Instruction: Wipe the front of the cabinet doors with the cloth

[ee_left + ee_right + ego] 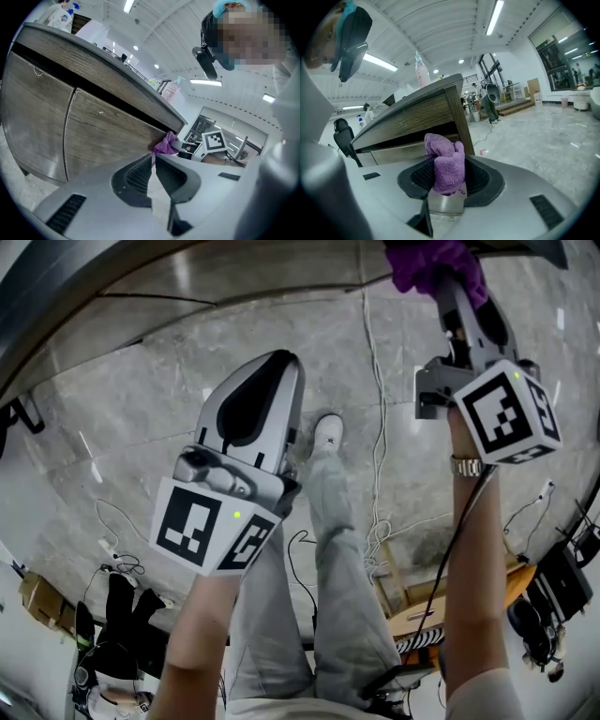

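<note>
A purple cloth (433, 261) is bunched in my right gripper (448, 285), which is shut on it at the top right of the head view. From the right gripper view the cloth (446, 161) fills the jaws, just short of the cabinet (412, 117) corner. The left gripper view shows two wood-grain cabinet doors (103, 131) under a dark countertop, with the cloth (165, 144) touching the right door's far edge. My left gripper (281, 360) hangs lower over the floor, jaws together and holding nothing; its fingertips (161, 161) point at the right door.
Grey stone floor (141, 409) lies below, crossed by a white cable (377, 399). The person's grey-trousered legs and white shoe (327, 434) stand between the grippers. A cardboard box (37, 596), black bag (117, 615) and wooden stool (412, 615) sit behind. Bottles (171, 89) stand on the countertop.
</note>
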`<state>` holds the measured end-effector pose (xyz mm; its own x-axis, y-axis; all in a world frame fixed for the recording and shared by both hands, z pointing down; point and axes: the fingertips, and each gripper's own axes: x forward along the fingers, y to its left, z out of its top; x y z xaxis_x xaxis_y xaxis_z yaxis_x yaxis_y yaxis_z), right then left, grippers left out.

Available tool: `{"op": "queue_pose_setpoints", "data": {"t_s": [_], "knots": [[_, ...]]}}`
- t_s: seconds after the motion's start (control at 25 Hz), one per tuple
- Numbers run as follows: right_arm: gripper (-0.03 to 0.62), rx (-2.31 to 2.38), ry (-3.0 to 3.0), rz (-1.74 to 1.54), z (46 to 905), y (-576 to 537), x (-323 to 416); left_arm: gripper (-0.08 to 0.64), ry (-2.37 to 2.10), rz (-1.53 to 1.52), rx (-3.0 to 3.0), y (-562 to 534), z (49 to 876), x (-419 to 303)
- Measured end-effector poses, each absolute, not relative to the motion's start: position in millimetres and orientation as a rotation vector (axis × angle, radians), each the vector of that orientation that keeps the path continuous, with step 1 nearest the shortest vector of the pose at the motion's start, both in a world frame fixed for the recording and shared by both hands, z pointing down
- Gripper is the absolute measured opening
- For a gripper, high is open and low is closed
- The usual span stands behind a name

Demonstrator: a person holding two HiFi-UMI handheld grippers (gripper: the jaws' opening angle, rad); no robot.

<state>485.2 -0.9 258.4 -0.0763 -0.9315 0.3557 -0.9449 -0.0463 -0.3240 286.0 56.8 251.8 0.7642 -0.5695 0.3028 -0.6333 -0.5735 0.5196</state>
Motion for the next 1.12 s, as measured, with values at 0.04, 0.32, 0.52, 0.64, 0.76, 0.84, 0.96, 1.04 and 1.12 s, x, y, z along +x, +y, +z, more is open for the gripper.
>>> {"op": "queue_pose_setpoints", "data": {"t_s": [0.04,0.32,0.52,0.64,0.76,0.84,0.96,1.04,1.12], "knots": [[0.157,2.141,-2.126,0.774,259.4,0.9,488.5,0.031,-0.896,0.134,2.336,57.7,252.3,283.1],[0.157,2.302,-1.972,0.819,265.5,13.6,501.3,0.029,-0.917,0.125,2.326,54.2,254.0,262.0],[0.158,2.219,-1.978,0.816,275.6,19.9,452.6,0.029,-0.934,0.116,2.315,52.6,253.5,226.5],[0.158,2.155,-2.007,0.83,284.5,19.3,412.0,0.03,-0.948,0.11,2.303,50.4,256.9,200.6],[0.158,2.063,-2.048,0.854,293.0,16.4,364.2,0.029,-0.967,0.101,2.293,45.7,257.1,173.9],[0.158,1.998,-2.082,0.881,297.5,13.9,330.3,0.029,-0.984,0.091,2.285,41.4,255.6,156.7],[0.158,1.894,-2.135,0.905,303.9,10.5,281.6,0.029,-0.996,0.07,2.282,37.8,251.1,137.3],[0.158,1.835,-2.159,0.91,307.3,5.1,254.3,0.029,-1.0,0.049,2.281,35.1,247.6,126.6],[0.158,1.791,-2.172,0.912,311.3,-2.6,230.5,0.029,-1.01,0.027,2.271,31.9,245.9,113.8]]}}
